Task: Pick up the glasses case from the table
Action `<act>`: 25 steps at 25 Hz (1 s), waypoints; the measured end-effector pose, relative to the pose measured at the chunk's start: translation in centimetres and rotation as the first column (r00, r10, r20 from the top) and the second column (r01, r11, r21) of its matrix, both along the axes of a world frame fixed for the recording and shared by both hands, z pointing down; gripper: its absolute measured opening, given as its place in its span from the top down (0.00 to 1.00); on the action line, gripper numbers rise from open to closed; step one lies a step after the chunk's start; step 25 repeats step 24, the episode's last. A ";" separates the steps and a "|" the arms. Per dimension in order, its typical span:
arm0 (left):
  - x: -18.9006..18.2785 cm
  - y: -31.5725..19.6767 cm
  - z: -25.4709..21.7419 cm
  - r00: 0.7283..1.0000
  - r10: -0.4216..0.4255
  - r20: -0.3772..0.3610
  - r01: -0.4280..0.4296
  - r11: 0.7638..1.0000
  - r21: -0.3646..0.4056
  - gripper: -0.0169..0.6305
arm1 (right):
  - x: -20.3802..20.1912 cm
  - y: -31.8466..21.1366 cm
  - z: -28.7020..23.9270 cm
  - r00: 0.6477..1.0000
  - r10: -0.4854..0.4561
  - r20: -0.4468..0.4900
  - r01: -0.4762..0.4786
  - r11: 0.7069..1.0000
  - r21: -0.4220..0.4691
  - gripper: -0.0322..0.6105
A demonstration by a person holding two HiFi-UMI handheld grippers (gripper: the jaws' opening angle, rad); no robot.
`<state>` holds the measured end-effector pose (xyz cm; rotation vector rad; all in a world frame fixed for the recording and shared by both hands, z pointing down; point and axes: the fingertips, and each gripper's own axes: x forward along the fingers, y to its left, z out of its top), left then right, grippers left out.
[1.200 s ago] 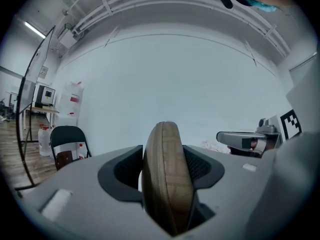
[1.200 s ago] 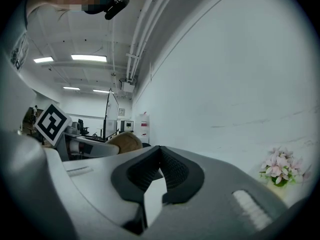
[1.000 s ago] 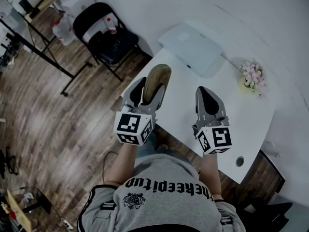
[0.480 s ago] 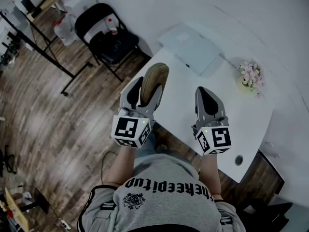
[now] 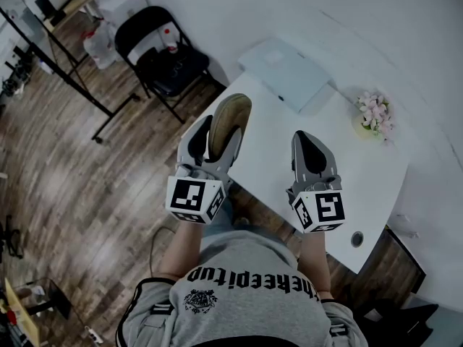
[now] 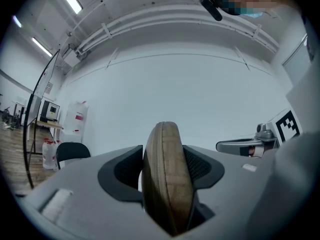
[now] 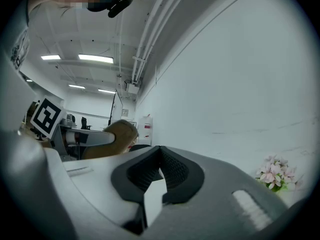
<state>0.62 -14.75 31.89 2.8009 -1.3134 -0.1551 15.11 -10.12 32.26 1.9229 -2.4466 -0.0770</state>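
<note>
The left hand-held gripper (image 5: 217, 139) is clamped on the brown, oval, wood-grained glasses case (image 5: 230, 114). The case stands on edge between its jaws with the far end reaching out past their tips, over the left edge of the white tabletop (image 5: 362, 172). To its right, well apart, the right hand-held gripper (image 5: 304, 136) has its jaws closed together on nothing. Beyond its tips lies a pale closed laptop (image 5: 286, 71), with a small pot of pink flowers (image 5: 376, 113) ahead to its right.
</note>
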 end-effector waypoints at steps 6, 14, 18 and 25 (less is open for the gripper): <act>-0.2 0.5 -0.3 1.000 -0.001 -0.006 0.001 1.000 0.009 0.57 | -0.3 0.3 -0.1 1.000 -0.006 0.000 0.006 1.000 0.002 0.95; -0.2 1.1 -0.5 1.000 0.000 -0.010 0.000 1.000 0.018 0.57 | -0.4 0.7 0.0 1.000 -0.011 -0.005 0.011 1.000 0.000 0.95; -0.1 1.3 -0.6 1.000 0.000 -0.010 0.000 1.000 0.021 0.57 | -0.4 0.9 0.0 1.000 -0.012 -0.003 0.012 1.000 0.001 0.95; -0.1 1.8 -1.1 1.000 0.002 -0.015 -0.001 1.000 0.029 0.57 | -0.5 1.2 -0.3 1.000 -0.017 -0.005 0.017 1.000 0.006 0.95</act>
